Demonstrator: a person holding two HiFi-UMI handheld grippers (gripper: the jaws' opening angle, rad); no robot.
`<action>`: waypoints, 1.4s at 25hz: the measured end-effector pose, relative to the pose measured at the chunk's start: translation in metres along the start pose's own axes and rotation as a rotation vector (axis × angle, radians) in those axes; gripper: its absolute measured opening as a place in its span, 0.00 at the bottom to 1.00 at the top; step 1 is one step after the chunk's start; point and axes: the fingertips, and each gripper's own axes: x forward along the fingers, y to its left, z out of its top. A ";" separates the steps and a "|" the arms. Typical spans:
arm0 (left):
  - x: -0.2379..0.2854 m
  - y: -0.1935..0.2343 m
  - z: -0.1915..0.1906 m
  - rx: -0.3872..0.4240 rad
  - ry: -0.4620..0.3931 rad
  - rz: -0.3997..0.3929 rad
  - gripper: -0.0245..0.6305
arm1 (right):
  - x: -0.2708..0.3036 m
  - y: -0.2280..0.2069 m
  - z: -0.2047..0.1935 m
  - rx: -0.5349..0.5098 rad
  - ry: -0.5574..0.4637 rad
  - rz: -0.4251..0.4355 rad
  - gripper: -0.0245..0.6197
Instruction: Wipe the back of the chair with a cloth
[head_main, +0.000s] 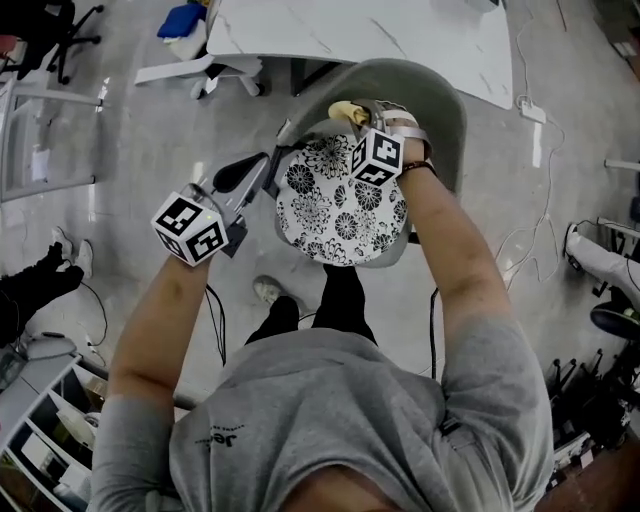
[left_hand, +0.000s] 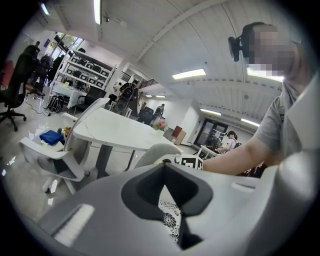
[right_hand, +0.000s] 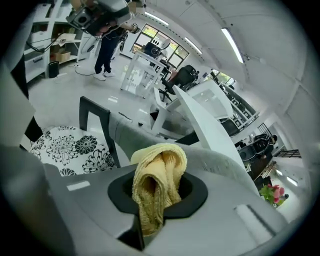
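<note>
Chair (head_main: 445, 115) with a grey shell back and a black-and-white floral seat cushion (head_main: 335, 210), standing ahead of both pairs of jaws. Left gripper (head_main: 258, 162): jaws pressed together with nothing between them, their tips just beside the chair's side edge. In the left gripper view the floral cushion shows just past the jaw tips. Right gripper (right_hand: 159, 192): jaws clenched on a folded yellow cloth (right_hand: 159, 172), which bulges out beyond the jaw tips. The curved rim of the chair back runs directly ahead of these jaws, immediately behind the cloth; whether cloth and rim touch cannot be told. White table (head_main: 400, 40): beyond the chair back, farther ahead of both jaw pairs.
</note>
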 end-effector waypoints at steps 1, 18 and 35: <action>-0.001 0.004 0.000 -0.005 -0.003 0.010 0.13 | 0.009 0.001 0.007 0.000 -0.008 0.010 0.12; 0.013 0.018 -0.019 -0.045 0.012 0.026 0.13 | 0.042 -0.016 -0.002 -0.197 0.066 -0.083 0.12; 0.043 -0.001 -0.019 -0.006 0.060 -0.093 0.13 | -0.009 -0.039 -0.134 -0.267 0.367 -0.186 0.12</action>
